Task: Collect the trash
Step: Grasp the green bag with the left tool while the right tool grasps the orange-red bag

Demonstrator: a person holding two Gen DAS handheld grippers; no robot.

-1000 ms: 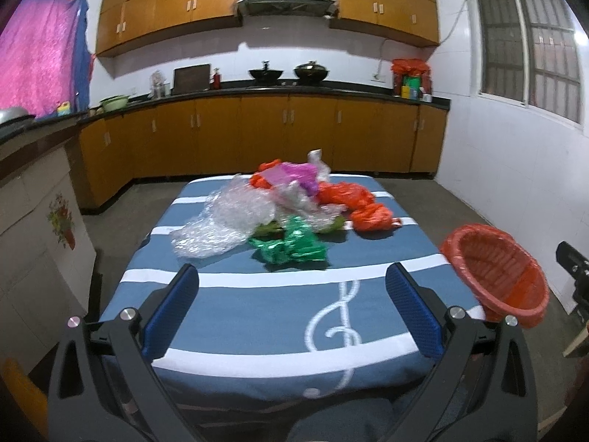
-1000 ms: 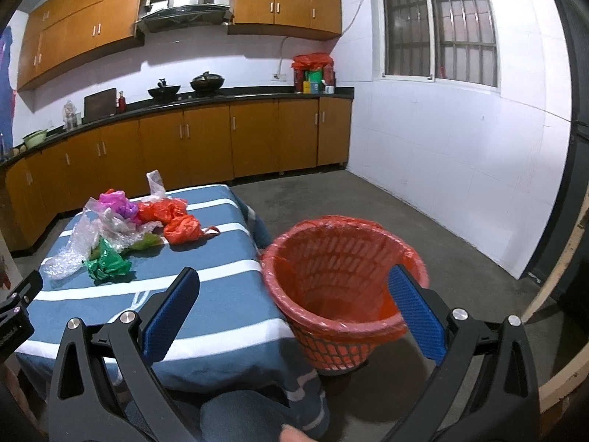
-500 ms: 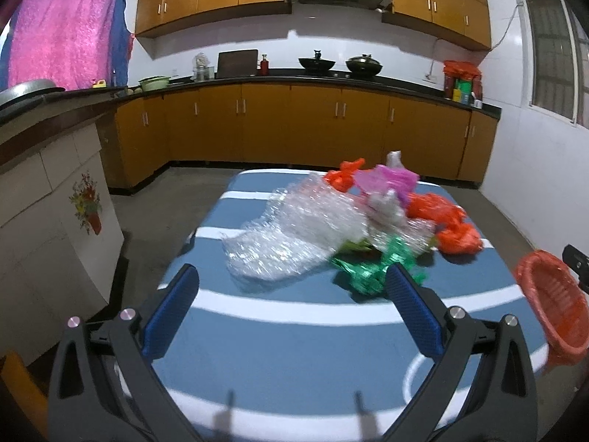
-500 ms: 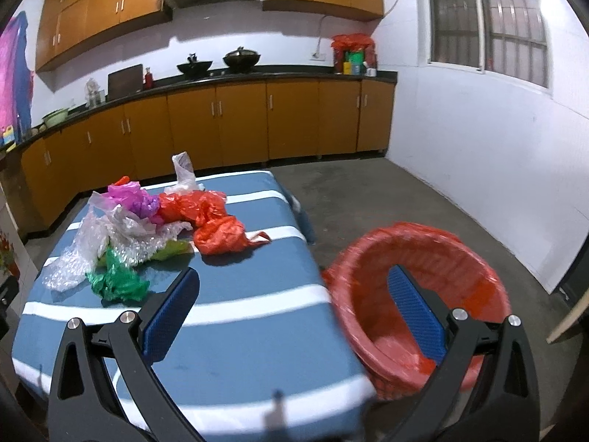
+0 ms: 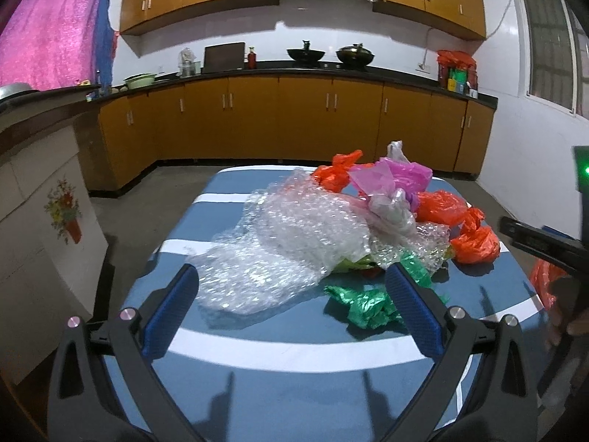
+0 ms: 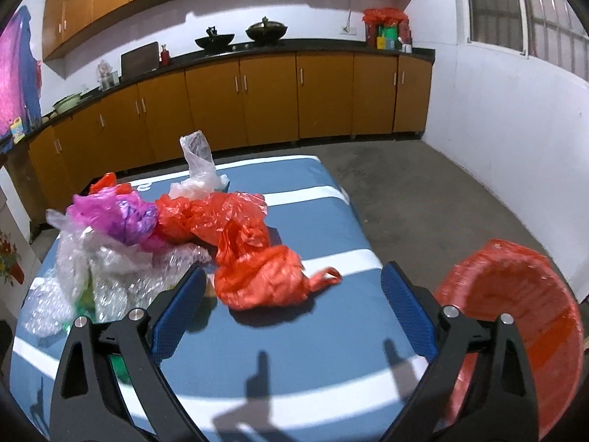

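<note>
Kitchen cabinets (image 5: 302,118) in orange-brown wood line the far walls, and in front of me a bench (image 5: 294,375) under a blue cloth with white stripes carries the trash pile.

I hold the left gripper (image 5: 294,313) low over the near end of the bench, its fingers spread wide with nothing between them. Just ahead of the left finger and reaching across the gap lies the clear bubble wrap (image 5: 279,246). A crumpled green bag (image 5: 364,304) sits beside the inner face of the right finger. Beyond them are a pink bag (image 5: 390,176), a clear bag (image 5: 392,211) and orange bags (image 5: 441,206), all heaped together and touching.

My right gripper (image 6: 292,313) is likewise wide open and holds nothing. Between its fingers, a little ahead, rests an orange bag (image 6: 265,276) with its loop handle pointing toward the right finger. A second orange bag (image 6: 206,217) lies farther out, touching it. Past the left finger I see the pink bag (image 6: 110,213) and bubble wrap (image 6: 110,280); a whitish bag (image 6: 197,162) stands up at the far end. Outside the right finger, off the bench edge and lower, is the red basket (image 6: 515,316) with an orange liner.
</note>
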